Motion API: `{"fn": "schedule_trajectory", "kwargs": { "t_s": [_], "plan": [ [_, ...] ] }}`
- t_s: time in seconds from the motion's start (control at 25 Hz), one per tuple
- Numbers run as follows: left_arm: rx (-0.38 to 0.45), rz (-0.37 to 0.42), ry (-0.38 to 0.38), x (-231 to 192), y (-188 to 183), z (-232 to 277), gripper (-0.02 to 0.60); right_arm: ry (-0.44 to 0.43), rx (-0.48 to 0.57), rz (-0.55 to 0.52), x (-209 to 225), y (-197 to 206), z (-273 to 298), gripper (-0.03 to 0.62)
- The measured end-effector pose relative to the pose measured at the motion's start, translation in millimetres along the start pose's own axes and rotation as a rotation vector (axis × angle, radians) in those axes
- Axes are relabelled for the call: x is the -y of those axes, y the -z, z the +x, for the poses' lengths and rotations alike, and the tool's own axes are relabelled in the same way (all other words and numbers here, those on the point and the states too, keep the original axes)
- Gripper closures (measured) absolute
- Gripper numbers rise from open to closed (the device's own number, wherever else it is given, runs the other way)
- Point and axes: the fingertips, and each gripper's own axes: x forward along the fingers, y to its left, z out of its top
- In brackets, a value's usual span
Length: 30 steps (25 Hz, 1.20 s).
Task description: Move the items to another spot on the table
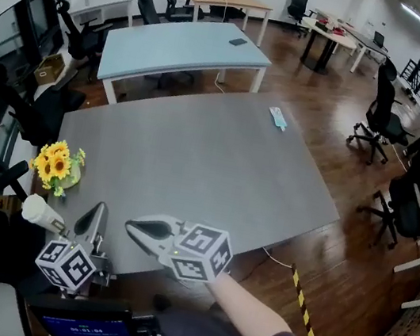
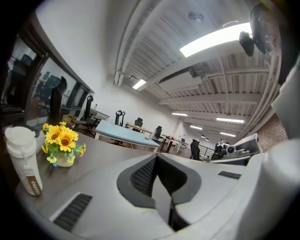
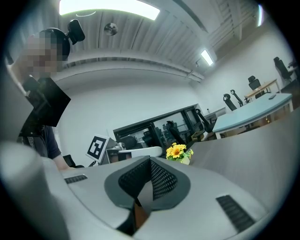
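Work on the task looks to be at its start or between two moves, because nothing is being carried. The left hand-held gripper (image 1: pixel 95 219) is clenched tight with nothing between its jaws. The right hand-held gripper (image 1: pixel 146 232) is clenched and empty too. Both hang low over the near edge of the gray tabletop (image 1: pixel 209 171).

A white cup (image 1: pixel 41 214) with a lid stands just beside the left hand-held gripper, on its left side. A little pot of yellow flowers (image 1: pixel 57 167) stands a bit past the cup, ahead and to the left of that gripper. A small blue thing (image 1: pixel 277 118) lies far ahead of the right hand-held gripper, near the far edge.

I cannot tell if any of these sits in a new spot already. My guess is that all three are left to move, and the white cup is the nearest one to grab.
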Motion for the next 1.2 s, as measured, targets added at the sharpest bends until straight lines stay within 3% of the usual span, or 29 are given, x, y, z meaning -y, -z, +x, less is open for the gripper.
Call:
{"fn": "schedule_trajectory", "kwargs": {
  "t_s": [0.2,0.76,1.0,1.2],
  "plan": [
    [-0.065,0.121,0.032,59,21,24,0.589,0.016,0.035,-0.001,9,-1,-52,0.614],
    [-0.104,0.243,0.087,214,77,83,0.584,0.094,0.126,0.050,43,10,-228,0.614],
    [-0.151,0.303,0.117,254,94,99,0.583,0.117,0.158,0.072,50,12,-270,0.614],
    [-0.194,0.311,0.142,259,106,111,0.583,0.168,0.191,0.107,62,15,-286,0.614]
  ]
}}
